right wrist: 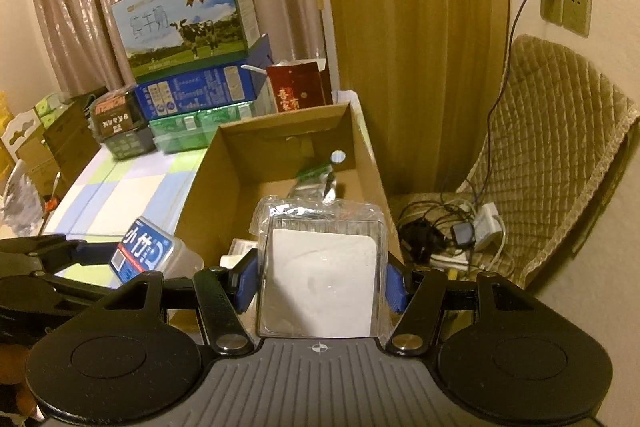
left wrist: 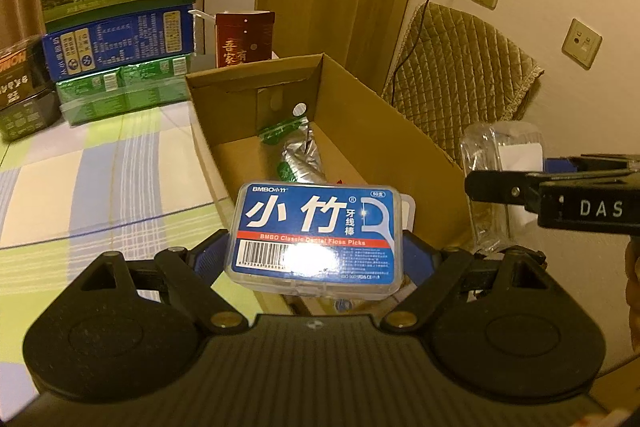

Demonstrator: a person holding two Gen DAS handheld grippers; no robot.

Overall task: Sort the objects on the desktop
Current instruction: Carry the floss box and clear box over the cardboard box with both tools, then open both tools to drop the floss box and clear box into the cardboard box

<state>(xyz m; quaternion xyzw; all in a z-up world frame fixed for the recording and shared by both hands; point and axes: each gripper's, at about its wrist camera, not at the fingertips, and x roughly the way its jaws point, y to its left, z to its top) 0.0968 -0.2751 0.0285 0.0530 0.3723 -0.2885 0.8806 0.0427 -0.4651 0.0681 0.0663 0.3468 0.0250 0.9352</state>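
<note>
Carrying two items at once, we hold both above the near end of one open cardboard box (right wrist: 224, 195) that sits at the right edge of the bench (left wrist: 100, 179). Our left gripper (left wrist: 316, 251) has its blue fingers (left wrist: 208, 259) pinching one clear floss pick box (left wrist: 316, 235) with a blue label, gripped by its short sides. It hangs over the box's near left wall. Our right gripper (right wrist: 320, 281) has its fingers (right wrist: 246, 281) pinching one clear plastic packet (right wrist: 320, 267) with a white square inside. It hangs just above the box's near end.

We judge the step in hand to be delivery: both items are lifted and positioned for dropping into the box. The next move likely calls for lowering each one past the rim, then spreading the fingers, with the two grippers kept apart so they do not collide.

Inside the box we count one silver foil packet (left wrist: 298, 159) with green trim, lying toward the far end. Something white lies beneath the grippers, too hidden to name. At the bench's far edge stand one milk carton (right wrist: 184, 23), stacked on one blue carton (right wrist: 196, 91), and one dark red box (right wrist: 298, 89). Beyond the bench's right edge is one chair with a quilted cover (right wrist: 552, 131).
</note>
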